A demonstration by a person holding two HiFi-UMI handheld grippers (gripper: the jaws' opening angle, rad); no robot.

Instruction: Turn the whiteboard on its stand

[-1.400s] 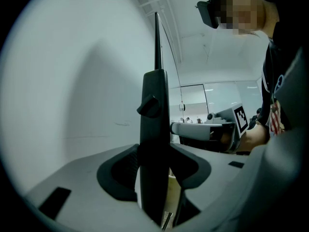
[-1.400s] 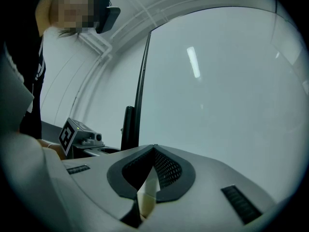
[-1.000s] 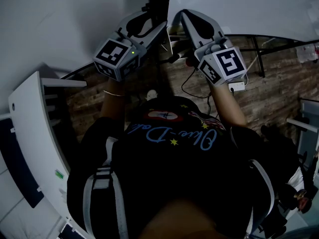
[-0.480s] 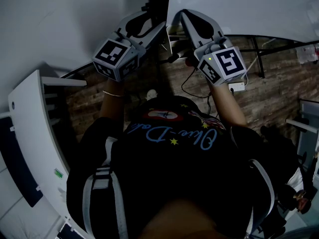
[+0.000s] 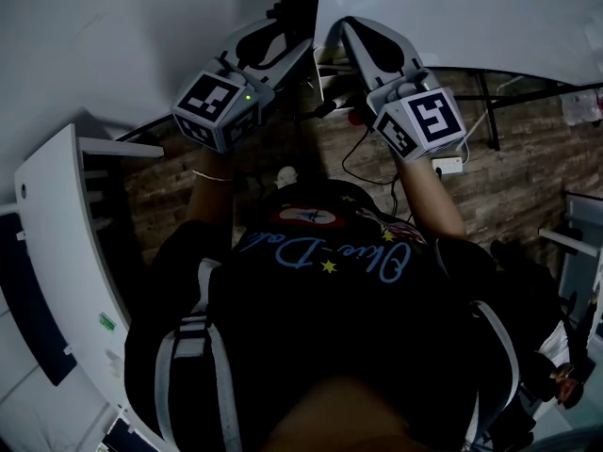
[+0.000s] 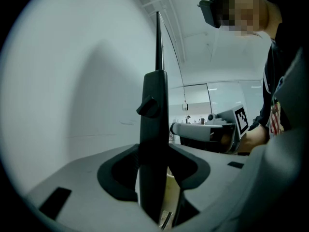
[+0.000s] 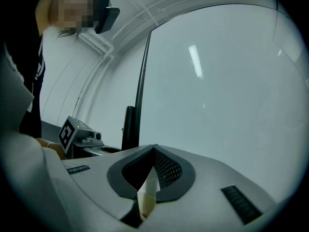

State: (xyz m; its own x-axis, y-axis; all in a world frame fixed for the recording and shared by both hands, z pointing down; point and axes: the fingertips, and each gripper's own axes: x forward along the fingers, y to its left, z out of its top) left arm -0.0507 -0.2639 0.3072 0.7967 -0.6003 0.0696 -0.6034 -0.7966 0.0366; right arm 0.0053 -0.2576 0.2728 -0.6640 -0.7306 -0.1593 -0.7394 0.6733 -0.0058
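Opened on the outer side of the left gripper (image 6: 154, 144): spotted a broad white surface (image 6: 72, 105) there, bare but for a soft shadow. Then straight into the jaws, and found the dark stand post (image 6: 155, 88) upright between them, pinched at the tips from both sides (had just been easing inward a touch, post already in there). Noted a small knob (image 6: 147, 107) on the post just above the tips, on the outer side, and a thin dark strip (image 6: 159, 42) climbing on from the post's top. Swung across to the inner side and picked out the right gripper (image 7: 154, 148) alongside, near its partner yet apart from it. Found those jaws drawn together, tips meeting in a point, nothing caught between them. Met the whiteboard (image 7: 217, 81) dead ahead of those tips and spreading away above and to the outer side, glossy, with ceiling lights mirrored in it. No telling about contact between tips and board. Traced its dark frame edge (image 7: 143, 91) upward just inward of the right gripper, right beside the post. Down below both grippers, glimpsed a plank floor (image 5: 528, 177) and a loose cable (image 5: 363, 163).
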